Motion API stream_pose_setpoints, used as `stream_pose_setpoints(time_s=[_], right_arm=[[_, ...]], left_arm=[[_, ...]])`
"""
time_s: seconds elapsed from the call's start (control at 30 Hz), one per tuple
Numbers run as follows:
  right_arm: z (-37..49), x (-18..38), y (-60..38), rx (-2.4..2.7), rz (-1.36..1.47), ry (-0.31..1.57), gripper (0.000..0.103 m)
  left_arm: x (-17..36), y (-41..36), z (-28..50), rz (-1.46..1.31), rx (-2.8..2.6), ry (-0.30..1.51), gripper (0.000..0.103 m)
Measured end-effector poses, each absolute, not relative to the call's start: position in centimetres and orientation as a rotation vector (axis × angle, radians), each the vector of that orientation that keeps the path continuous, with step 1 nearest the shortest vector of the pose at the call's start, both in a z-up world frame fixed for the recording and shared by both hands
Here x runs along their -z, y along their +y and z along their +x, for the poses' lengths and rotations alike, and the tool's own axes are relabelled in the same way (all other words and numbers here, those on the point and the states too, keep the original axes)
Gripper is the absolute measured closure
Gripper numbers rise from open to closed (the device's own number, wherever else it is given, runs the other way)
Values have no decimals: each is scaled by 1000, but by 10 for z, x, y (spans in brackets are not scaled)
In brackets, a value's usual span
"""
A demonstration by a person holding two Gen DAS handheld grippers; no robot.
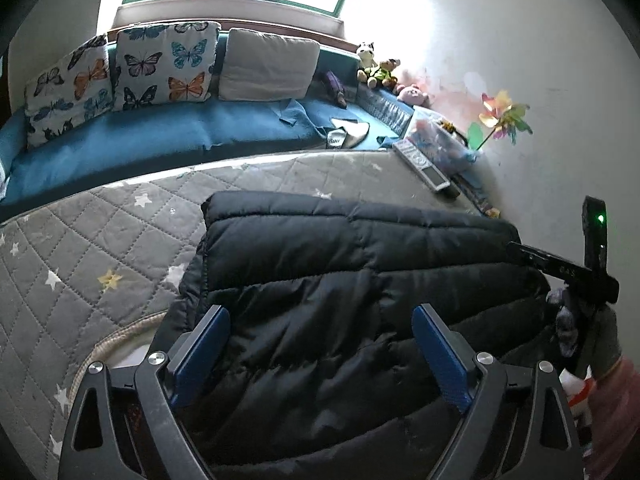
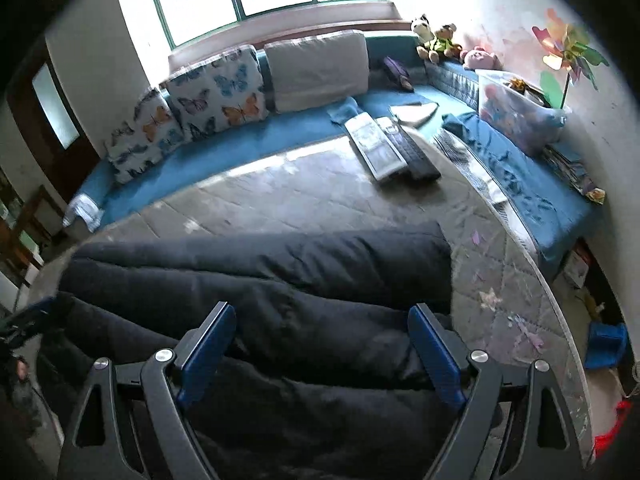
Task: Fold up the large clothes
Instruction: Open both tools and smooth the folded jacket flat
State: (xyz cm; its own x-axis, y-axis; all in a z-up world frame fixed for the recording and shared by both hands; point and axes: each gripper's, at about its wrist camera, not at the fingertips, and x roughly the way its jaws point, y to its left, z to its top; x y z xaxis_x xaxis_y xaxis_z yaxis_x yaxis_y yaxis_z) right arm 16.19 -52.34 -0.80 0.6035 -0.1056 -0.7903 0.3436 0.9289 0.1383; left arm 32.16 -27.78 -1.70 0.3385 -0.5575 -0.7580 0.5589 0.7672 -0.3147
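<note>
Black quilted jacket (image 1: 352,288): folded, lying on grey star-print mattress (image 1: 100,248).
Left gripper (image 1: 320,356): above jacket, jaws wide, empty.
Right gripper (image 2: 322,354): above jacket, jaws wide, empty.

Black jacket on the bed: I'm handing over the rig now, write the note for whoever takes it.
Left gripper: open, empty, over the jacket.
Right gripper: open, empty, over the same jacket from its right end.
Jacket: lies on the grey quilted mattress, already folded into a thick rectangular bundle, no sleeves sticking out that I can see.
Done: main folds appear made.
Left: judging by the bulk, maybe one more fold or a press flat; check the near edge, which is hidden under the grippers.
Two remotes lie beyond the jacket, apart from it.
</note>
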Motion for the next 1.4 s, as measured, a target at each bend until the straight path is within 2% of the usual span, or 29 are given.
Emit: stream_pose_setpoints(time_s=[0.27,0.53,0.8,1.4], right_arm=[[160,15,-518,288,249,920,8],[132,-14,-489,238,200,877,8],[134,17,-464,226,72,953,6],[111,-1,-429,283,-45,927,6]], left_arm=[[48,-291,314,87,700,988,4],[35,-292,299,130,667,961,4],[46,-294,294,149,657,986,3],[26,-277,246,141,638,973,3]])
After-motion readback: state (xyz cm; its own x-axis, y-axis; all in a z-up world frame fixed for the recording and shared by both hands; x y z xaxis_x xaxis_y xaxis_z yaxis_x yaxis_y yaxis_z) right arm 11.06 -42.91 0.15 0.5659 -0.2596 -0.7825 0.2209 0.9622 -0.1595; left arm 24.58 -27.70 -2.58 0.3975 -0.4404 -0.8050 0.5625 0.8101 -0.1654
